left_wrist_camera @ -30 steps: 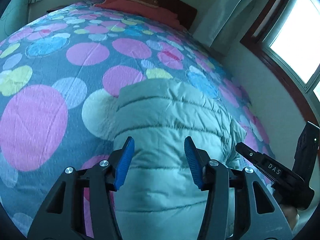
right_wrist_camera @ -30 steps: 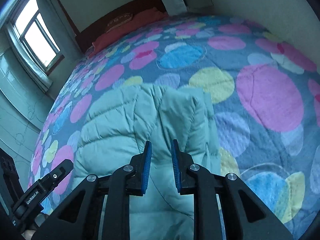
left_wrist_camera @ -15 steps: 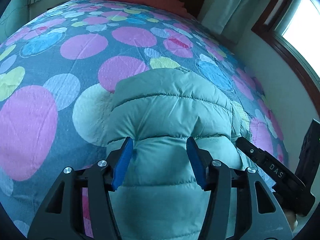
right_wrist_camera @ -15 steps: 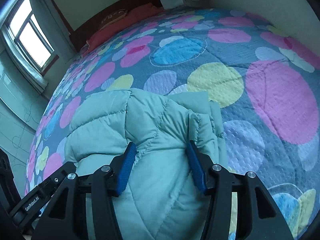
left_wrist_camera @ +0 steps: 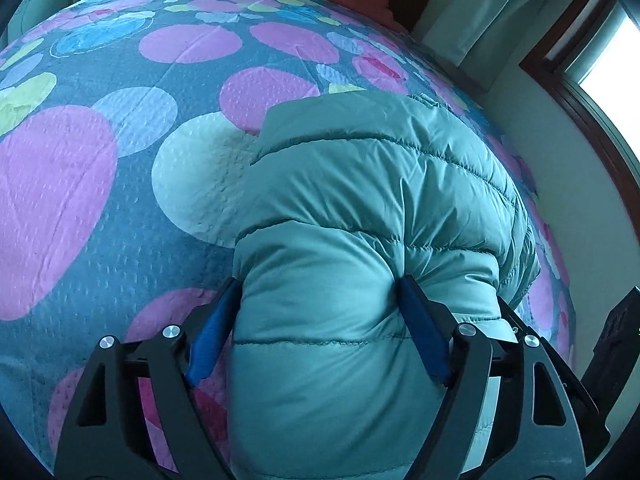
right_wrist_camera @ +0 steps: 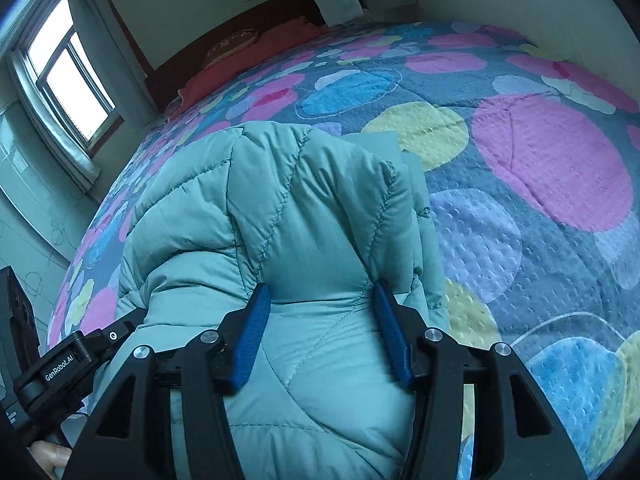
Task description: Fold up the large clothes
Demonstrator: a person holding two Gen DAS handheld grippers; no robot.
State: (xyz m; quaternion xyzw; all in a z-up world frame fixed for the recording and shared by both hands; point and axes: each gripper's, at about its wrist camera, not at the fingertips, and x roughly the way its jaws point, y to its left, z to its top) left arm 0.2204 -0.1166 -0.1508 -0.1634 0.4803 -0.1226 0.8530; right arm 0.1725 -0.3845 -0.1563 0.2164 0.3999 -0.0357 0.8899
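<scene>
As jacket (left_wrist_camera: 360,208) fills frame, its hem hidden

Bedroom in home. Below me: bed with dotted quilt (left_wrist_camera: 132,216). Red pillow (right_wrist_camera: 236,46) against dark wooden headboard (right_wrist_camera: 280,4) at top. Curtained window (right_wrist_camera: 74,84) upper left.

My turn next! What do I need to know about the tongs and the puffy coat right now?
Left tongs: opening, the coat's bulk between the pads.
Right tongs: part open, pads against a bulge of coat.
Puffy coat: bunched into a bundle on the spotted bedspread, near the window-side edge.
Done: coat folded over into a thick bundle.
Left: probably let go and flatten it; whether another fold is needed I cannot tell.
</scene>
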